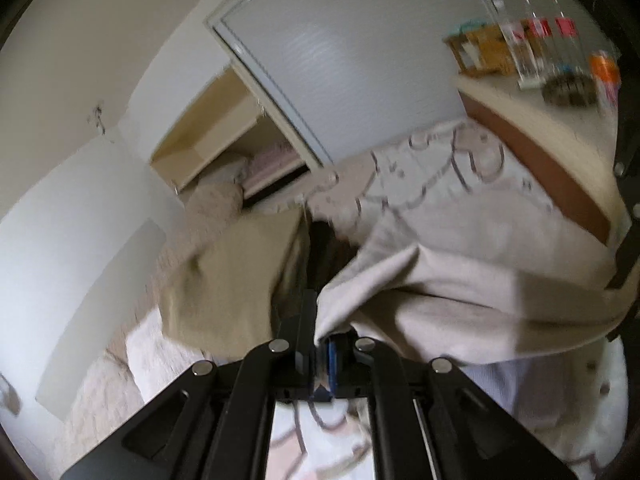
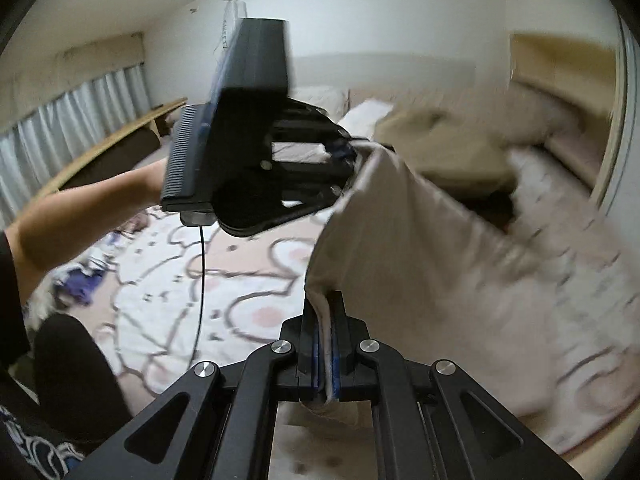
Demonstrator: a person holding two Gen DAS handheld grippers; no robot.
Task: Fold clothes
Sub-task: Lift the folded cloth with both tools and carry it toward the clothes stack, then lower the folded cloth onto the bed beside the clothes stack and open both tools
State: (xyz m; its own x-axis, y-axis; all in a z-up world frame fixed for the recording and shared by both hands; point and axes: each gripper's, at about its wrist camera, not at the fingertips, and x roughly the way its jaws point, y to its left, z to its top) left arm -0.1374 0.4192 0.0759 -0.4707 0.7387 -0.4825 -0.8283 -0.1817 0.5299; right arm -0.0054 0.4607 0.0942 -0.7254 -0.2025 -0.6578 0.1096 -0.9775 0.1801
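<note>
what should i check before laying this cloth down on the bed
1. Left gripper shut on cloth: ok.
2. Right gripper shut on cloth edge: ok.
3. Cloth spread between both grippers, off the bed: ok.
4. Cloth flat, no wrinkles: cannot tell, frames blurred.
5. Landing spot free: not ok, tan garment lies on the blanket ahead.
6. Cable hanging from left gripper clear of cloth: ok.

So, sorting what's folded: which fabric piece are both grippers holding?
The pale beige garment, pinched by the left gripper and right gripper; the darker tan piece lies untouched on the bed.
</note>
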